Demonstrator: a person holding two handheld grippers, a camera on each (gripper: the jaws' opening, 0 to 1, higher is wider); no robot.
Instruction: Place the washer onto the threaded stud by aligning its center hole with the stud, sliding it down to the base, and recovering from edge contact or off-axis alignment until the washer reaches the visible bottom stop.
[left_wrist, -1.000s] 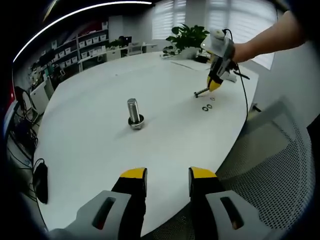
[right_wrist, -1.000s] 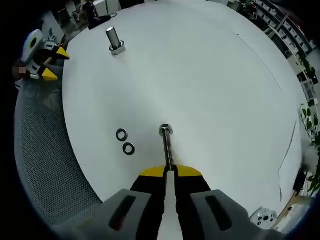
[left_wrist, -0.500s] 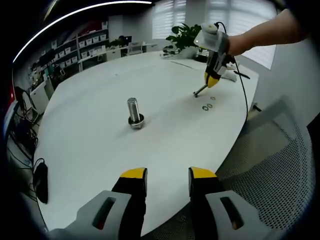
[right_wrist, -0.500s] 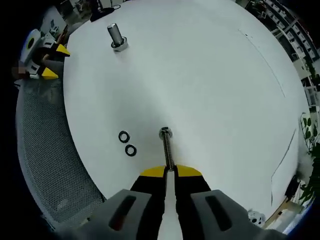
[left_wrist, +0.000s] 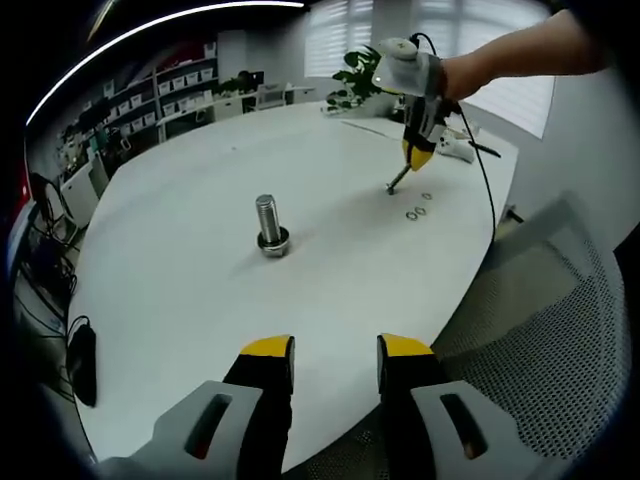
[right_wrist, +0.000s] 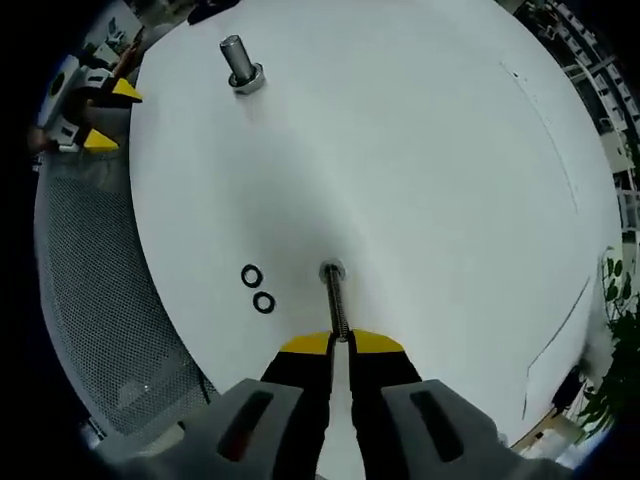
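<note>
My right gripper (right_wrist: 339, 345) is clamped on a thin stud (right_wrist: 336, 298), its head on the white table (right_wrist: 420, 170). Two washers (right_wrist: 257, 288) lie at nine o'clock of that head, near it. My left gripper (left_wrist: 333, 362) hangs empty, jaws parted; a thick bolt (left_wrist: 269, 226) stands upright at eleven o'clock.

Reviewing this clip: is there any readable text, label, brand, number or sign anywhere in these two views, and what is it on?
None can be read.
Shelf bins along the far wall: any labels are too small and blurred.
Large bolt standing on the white table: no markings legible.
Thin threaded stud held in the right tongs: no markings legible.
Two washers on the table: plain.
Left tongs: no lettering visible.
</note>
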